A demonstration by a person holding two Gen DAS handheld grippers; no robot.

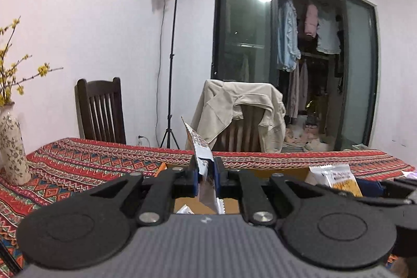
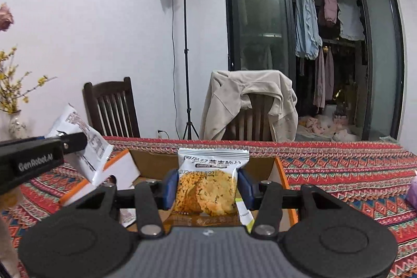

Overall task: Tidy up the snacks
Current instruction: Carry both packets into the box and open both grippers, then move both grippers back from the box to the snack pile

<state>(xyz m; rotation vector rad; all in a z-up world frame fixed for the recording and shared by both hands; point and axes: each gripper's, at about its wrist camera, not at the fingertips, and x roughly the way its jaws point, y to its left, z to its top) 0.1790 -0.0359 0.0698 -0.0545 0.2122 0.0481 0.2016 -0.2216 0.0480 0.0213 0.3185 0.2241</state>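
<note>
Two snack packets are off the table at once, one in each gripper. The left gripper [image 1: 206, 177] is clenched on a thin white packet [image 1: 202, 160] gripped edge-on, so that most of the packet stands up above the blue pads and a shorter tail hangs below. From the right wrist view the same white packet [image 2: 83, 145] shows at the far left, pinched near its lower part with the printed back leaning free. The right gripper [image 2: 207, 186] is grasping an oat-crisp packet [image 2: 208, 181] across its width, face toward the camera, with the pads pressing on both side seams.

Both packets hang above an open cardboard box [image 2: 282, 173] with orange edges, which sits on the patterned tablecloth [image 2: 338, 173]. A few other packets lie in the box.

I judge the weak point to be the left grip: it holds a slippery film by a narrow strip, and a quick swing could let the packet slide out or rotate between the pads. The right grip squeezes a puffed pack, so too much pressure could crack the crisps or burst the seal. The two grippers are also near each other over the box, so a crossing move could knock one packet against the other arm.
</note>
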